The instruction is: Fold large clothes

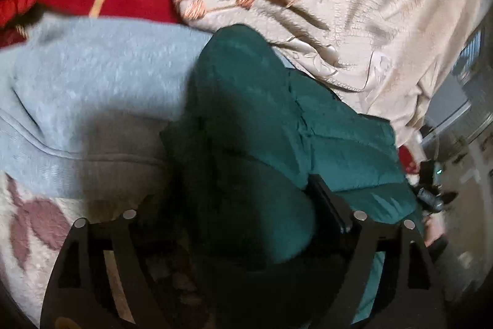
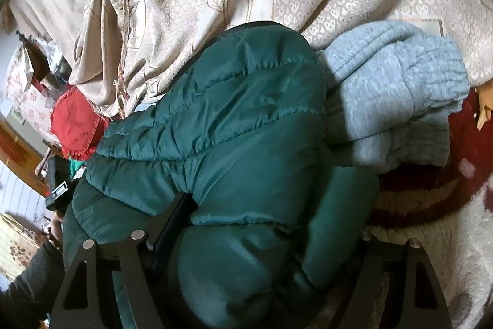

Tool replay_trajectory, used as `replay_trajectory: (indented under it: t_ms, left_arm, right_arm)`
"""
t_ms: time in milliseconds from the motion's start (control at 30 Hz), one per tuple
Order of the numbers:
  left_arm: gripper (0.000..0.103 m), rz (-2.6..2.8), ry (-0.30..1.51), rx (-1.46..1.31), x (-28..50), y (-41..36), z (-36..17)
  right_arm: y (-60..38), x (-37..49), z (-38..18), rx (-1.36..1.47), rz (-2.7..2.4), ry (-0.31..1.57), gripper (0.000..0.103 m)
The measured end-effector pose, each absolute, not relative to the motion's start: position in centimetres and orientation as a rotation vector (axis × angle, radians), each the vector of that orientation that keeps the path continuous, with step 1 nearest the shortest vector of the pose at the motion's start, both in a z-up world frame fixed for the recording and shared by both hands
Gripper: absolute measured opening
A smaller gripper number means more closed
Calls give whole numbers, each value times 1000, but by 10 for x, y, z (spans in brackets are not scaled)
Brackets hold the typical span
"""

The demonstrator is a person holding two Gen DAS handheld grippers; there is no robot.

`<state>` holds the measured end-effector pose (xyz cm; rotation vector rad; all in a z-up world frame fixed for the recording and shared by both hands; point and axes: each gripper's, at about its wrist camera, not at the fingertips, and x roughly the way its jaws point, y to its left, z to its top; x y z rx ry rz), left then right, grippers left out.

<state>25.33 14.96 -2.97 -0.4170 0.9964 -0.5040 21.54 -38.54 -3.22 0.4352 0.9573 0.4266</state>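
1. Jacket-folding update: I'm working on a green puffer jacket (image 1: pixel 265 113) that's lying bunched on the bed, between a grey sweater (image 1: pixel 92 76) on one side and a beige embroidered cover (image 1: pixel 354 14) heaped on the other.

2. Starting on the left: my left gripper (image 1: pixel 243 205) is sitting with its jaws wide and a fat roll of the jacket bulging up between them. One finger (image 1: pixel 326 199) is lying right against the padding, but that view is dark and smeared, so I honestly can't tell if it's clamping or just straddling.

3. Moving right: my right gripper (image 2: pixel 271 224) is also spread wide over a puffy lump of the same jacket. Its one visible finger (image 2: pixel 172 221) is touching the quilting; the other is hidden, so same verdict, can't tell.

4. Doing this step well, in my opinion, means getting hold of a seam or hem instead of slippery padding, keeping both hands level, and squeezing the air out while folding.

5. Long axis is running from my grippers away toward the cover, slanting a bit leftward in the right view. Which end is the collar, I'm not seeing.
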Motion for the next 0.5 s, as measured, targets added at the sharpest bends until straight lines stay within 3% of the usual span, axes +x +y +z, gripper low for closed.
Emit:
replay_trajectory:
  t_ms: [100, 167, 200, 233, 500]
  left_arm:
    - [83, -515, 1000, -422, 256, 147, -31]
    - [62, -520, 987, -411, 254, 143, -28]
    - [49, -525, 965, -387, 251, 138, -23]
    - [41, -511, 946, -338, 248, 131, -17]
    - [28, -337, 885, -219, 226, 110, 14]
  right_arm:
    - [-384, 216, -32, 421, 422, 957, 80]
    - [-385, 215, -31, 411, 417, 952, 79]
    - [-383, 215, -28, 393, 410, 943, 76]
    - [-379, 214, -25, 369, 408, 931, 71]
    - [-358, 199, 14, 172, 321, 844, 40]
